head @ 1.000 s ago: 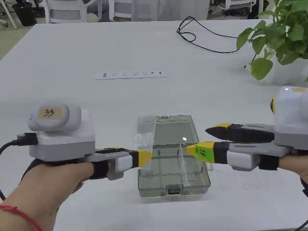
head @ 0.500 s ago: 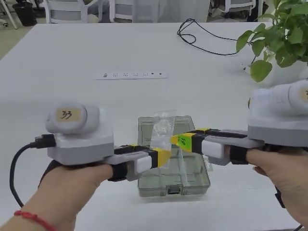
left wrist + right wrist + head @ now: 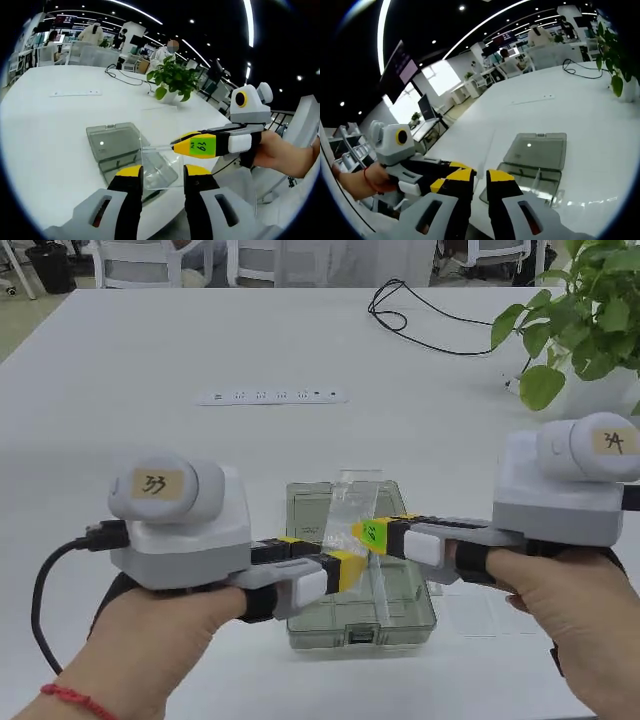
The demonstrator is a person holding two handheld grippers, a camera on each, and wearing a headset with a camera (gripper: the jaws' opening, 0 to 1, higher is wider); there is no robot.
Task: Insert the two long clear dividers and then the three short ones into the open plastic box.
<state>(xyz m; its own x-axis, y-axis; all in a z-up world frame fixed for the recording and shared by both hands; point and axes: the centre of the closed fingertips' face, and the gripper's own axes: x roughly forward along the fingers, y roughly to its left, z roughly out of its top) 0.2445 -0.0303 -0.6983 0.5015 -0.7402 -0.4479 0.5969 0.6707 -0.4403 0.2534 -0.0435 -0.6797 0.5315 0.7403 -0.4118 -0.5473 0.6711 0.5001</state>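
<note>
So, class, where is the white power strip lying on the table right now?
In the head view the white power strip lies flat on the table, beyond the open plastic box and well left of the green plant.

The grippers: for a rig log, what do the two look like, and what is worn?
Both are grey-white boxes with a rounded top pod and black jaws tipped yellow. The left gripper bears a tan tag "33" and a black cable; the right gripper a similar tag and a green jaw sticker. A red cord circles the left wrist.
</note>
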